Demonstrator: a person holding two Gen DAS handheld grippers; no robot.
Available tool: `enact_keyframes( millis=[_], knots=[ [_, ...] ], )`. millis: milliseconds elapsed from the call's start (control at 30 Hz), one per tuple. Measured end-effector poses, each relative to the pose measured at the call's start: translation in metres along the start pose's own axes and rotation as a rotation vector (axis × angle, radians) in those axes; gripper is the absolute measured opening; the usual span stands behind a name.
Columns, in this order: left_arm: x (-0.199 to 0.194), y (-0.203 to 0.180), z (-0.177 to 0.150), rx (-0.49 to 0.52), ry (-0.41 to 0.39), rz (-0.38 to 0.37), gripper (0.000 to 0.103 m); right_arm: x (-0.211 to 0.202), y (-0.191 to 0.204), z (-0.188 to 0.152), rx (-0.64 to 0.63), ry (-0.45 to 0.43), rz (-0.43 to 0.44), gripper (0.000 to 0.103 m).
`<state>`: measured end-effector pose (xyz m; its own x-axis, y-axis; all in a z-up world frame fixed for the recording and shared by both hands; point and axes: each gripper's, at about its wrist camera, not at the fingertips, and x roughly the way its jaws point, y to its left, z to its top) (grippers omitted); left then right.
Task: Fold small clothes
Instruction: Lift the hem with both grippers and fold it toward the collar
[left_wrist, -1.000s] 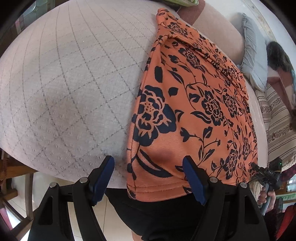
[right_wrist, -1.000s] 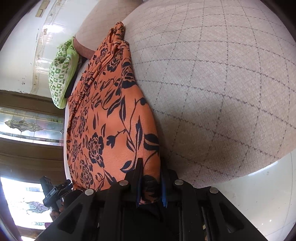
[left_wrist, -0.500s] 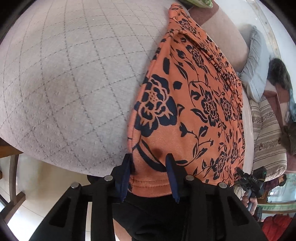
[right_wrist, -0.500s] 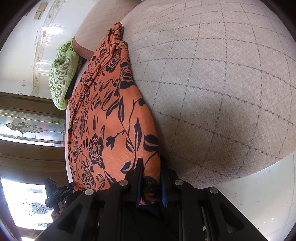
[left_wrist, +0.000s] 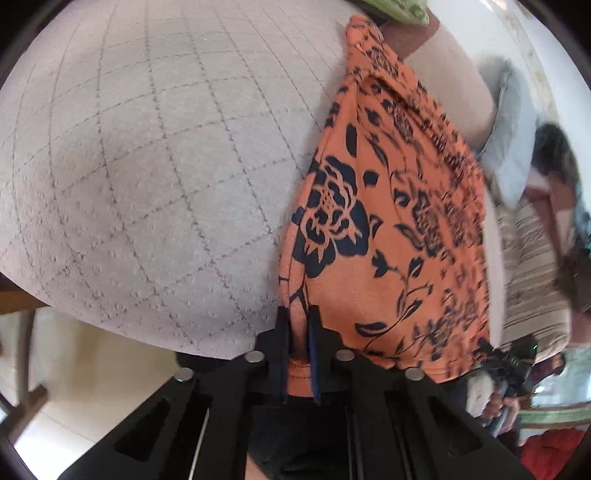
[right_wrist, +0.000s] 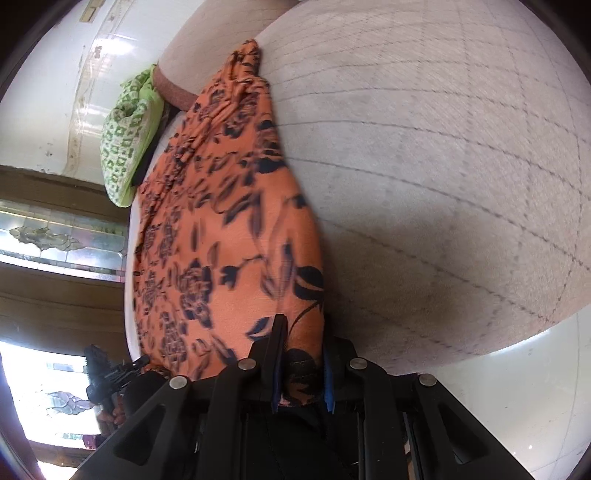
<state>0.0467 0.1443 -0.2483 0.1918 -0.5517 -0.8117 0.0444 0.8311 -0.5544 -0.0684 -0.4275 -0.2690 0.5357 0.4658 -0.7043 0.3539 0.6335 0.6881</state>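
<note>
An orange garment with a dark floral print (left_wrist: 399, 229) lies lengthwise on a pale quilted cushion (left_wrist: 155, 166), its near hem hanging over the front edge. My left gripper (left_wrist: 298, 314) is shut on the hem's left corner, cloth pinched between its blue pads. In the right wrist view the same garment (right_wrist: 221, 240) stretches away to the upper left, and my right gripper (right_wrist: 301, 328) is shut on the hem's right corner. The cushion (right_wrist: 443, 166) spreads out to the right of it.
A green patterned cloth (right_wrist: 127, 147) lies at the far end beside a brown backrest (right_wrist: 173, 90). A grey pillow (left_wrist: 513, 147) and a striped cushion (left_wrist: 528, 277) sit to the right. A person's hand holds the other gripper (left_wrist: 509, 365) at lower right. Pale tiled floor (right_wrist: 517, 398) lies below.
My left gripper's jaws closed from wide open onto the hem's left corner, bunching the cloth there. The right gripper kept its grip and place.
</note>
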Motion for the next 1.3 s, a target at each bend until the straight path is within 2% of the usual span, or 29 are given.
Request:
enact_keyframes(
  millis=[133,267,400,533,633,800,867,900,933,967,1000,1067,1133,1300],
  knots=[
    [-0.011,-0.011,0.009,0.023,-0.028,-0.061,0.006,-0.016,0.027,0.016,-0.008,-0.042,0.117,0.016],
    [-0.032,-0.029,0.027,0.048,-0.070,-0.134,0.006,-0.042,0.061,0.045,-0.027,-0.126,0.220,0.016],
    [-0.056,-0.048,0.050,0.063,-0.129,-0.195,0.006,-0.070,0.088,0.068,-0.066,-0.226,0.279,0.016],
    [-0.072,-0.056,0.063,0.066,-0.160,-0.208,0.006,-0.095,0.091,0.081,-0.058,-0.312,0.289,0.015],
    [-0.069,-0.062,0.062,0.078,-0.163,-0.192,0.006,-0.104,0.078,0.083,-0.035,-0.314,0.261,0.016],
    [-0.047,-0.044,0.050,0.053,-0.113,-0.126,0.006,-0.078,0.052,0.071,0.003,-0.149,0.051,0.019],
    [-0.041,-0.037,0.043,0.041,-0.096,-0.102,0.006,-0.063,0.040,0.058,0.028,-0.098,-0.002,0.020],
    [-0.039,-0.033,0.040,0.034,-0.089,-0.093,0.006,-0.058,0.032,0.054,0.032,-0.087,-0.013,0.029],
    [-0.037,-0.030,0.036,0.028,-0.084,-0.087,0.006,-0.052,0.025,0.048,0.036,-0.080,-0.025,0.053],
    [-0.035,-0.026,0.033,0.018,-0.075,-0.081,0.007,-0.049,0.018,0.042,0.040,-0.081,-0.037,0.069],
    [-0.033,-0.024,0.030,0.012,-0.064,-0.080,0.012,-0.046,0.011,0.036,0.045,-0.088,-0.048,0.079],
    [-0.027,-0.020,0.025,0.006,-0.041,-0.069,0.028,-0.039,-0.004,0.027,0.068,-0.074,-0.039,0.079],
    [-0.021,-0.019,0.022,0.008,-0.030,-0.057,0.055,-0.034,-0.015,0.023,0.096,-0.065,-0.018,0.079],
    [0.003,-0.020,0.012,-0.003,0.030,-0.062,0.058,-0.005,-0.015,0.011,0.079,-0.026,0.033,0.079]
  ],
)
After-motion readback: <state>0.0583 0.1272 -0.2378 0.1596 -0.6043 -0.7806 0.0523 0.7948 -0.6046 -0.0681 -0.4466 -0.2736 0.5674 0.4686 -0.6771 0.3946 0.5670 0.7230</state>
